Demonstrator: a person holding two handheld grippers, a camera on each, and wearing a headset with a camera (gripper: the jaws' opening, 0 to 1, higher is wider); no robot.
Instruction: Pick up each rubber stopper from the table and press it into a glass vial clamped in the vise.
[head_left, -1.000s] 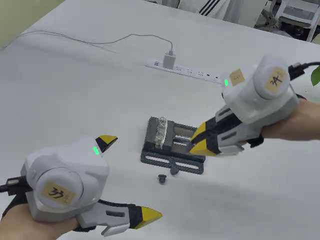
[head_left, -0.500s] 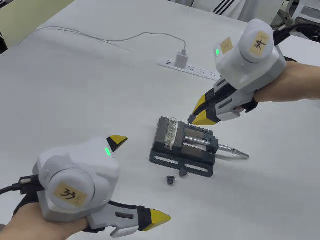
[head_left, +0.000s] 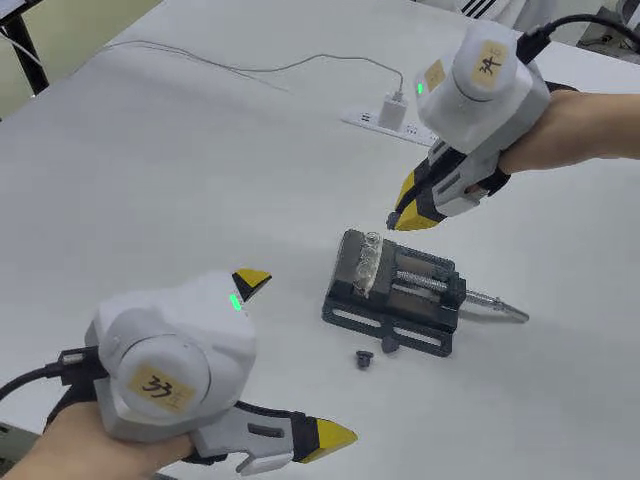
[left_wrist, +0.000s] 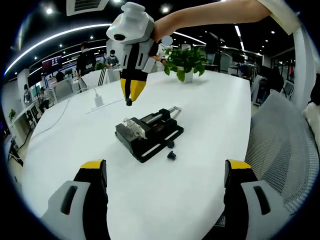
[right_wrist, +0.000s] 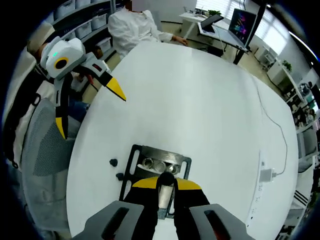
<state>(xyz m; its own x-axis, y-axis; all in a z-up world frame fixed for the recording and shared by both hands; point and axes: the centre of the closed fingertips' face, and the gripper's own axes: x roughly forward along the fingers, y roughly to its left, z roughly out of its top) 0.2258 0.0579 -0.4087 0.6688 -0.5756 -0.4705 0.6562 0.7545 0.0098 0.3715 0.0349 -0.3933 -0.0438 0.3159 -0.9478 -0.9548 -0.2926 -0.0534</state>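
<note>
Right gripper (head_left: 398, 220) risen above vise (head_left: 395, 292), fingers pinching stopper (right_wrist: 166, 178), left gripper (left_wrist: 166, 166) fingers wide

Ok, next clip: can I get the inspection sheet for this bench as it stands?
Surface: white tabletop, no spills seen.
Job's things: dark metal vise clamping clear glass vials; one small dark rubber stopper loose in front of it.
Clutter: nothing seen.
Grippers: right gripper raised over the vise, jaws shut on a second dark stopper; left gripper open, empty.
Cables: white power strip with charger and thin cable.
Surroundings: office, green potted plant, grey mesh chair.
</note>
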